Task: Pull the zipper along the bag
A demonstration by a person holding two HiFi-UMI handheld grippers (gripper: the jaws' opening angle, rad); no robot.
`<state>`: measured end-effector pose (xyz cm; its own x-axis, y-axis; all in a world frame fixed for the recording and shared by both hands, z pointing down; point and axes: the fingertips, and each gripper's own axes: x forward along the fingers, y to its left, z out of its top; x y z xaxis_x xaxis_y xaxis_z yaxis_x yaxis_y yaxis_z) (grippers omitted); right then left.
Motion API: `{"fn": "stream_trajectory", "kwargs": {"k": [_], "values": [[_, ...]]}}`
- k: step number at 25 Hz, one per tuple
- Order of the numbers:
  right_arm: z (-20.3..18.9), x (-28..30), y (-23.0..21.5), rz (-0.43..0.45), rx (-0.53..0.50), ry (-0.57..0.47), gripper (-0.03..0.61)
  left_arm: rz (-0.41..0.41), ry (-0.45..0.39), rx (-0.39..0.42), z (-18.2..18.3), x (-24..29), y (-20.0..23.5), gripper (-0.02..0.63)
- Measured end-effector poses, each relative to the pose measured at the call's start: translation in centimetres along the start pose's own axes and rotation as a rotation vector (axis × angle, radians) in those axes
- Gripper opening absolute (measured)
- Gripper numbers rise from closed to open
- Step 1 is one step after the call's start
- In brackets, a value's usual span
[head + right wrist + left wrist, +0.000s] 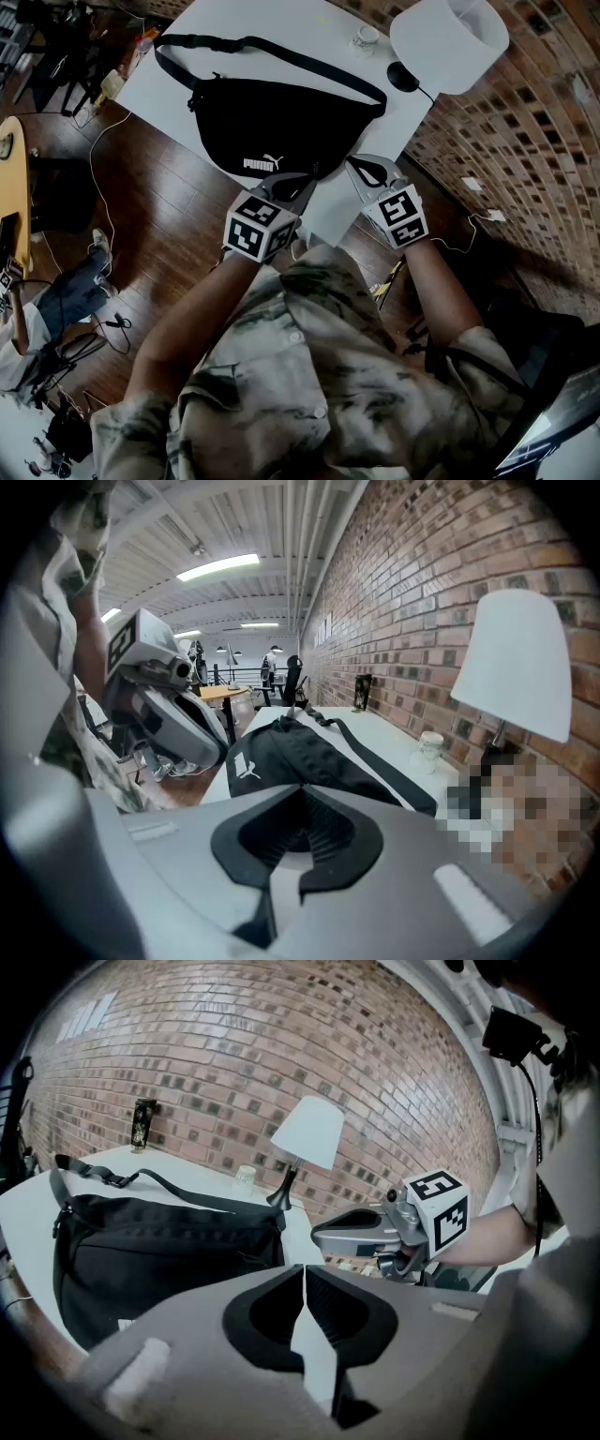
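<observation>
While both grippers hover at the near edge of the white table (pixel 184 58), the black bag (pixel 272 127) lies flat on it with its white logo (pixel 262 164) turned toward the person. Its strap (pixel 281 49) loops along the far side of the bag, from one end to the other.

The left gripper (pixel 291 184) points down at a slant toward the bag's near edge, just beside the logo; whether its tip touches the fabric cannot be told. In the left gripper view its jaws stand pressed together, tip to tip, with nothing between them, and the bag lies ahead and to the left of them.

The right gripper (pixel 368 170) hangs just beside the bag's near right end, over the table's corner, apart from the fabric. Its jaws are likewise closed on each other and hold nothing; in the right gripper view the bag stretches away ahead of them along the table.

A white lamp (pixel 450 37) stands at the far right of the table against the brick wall (pixel 525 141), and a small jar (pixel 366 37) sits near it. The zipper itself is too small to make out.
</observation>
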<state>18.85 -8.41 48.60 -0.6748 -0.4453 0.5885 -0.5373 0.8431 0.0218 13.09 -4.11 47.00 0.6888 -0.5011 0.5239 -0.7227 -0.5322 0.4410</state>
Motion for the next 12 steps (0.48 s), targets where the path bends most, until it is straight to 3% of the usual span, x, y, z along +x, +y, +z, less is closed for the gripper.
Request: {"fn": "stream_trajectory", "kwargs": {"k": [7, 12], "values": [[-4.0, 5.7, -2.1, 0.066, 0.006, 0.14, 0.006, -0.008, 0.092, -0.013, -0.4, 5.5, 2.6, 0.049], [-4.1, 6.7, -2.4, 0.052, 0.035, 0.138, 0.006, 0.027, 0.116, -0.079, -0.4, 7.1, 4.9, 0.051]]}}
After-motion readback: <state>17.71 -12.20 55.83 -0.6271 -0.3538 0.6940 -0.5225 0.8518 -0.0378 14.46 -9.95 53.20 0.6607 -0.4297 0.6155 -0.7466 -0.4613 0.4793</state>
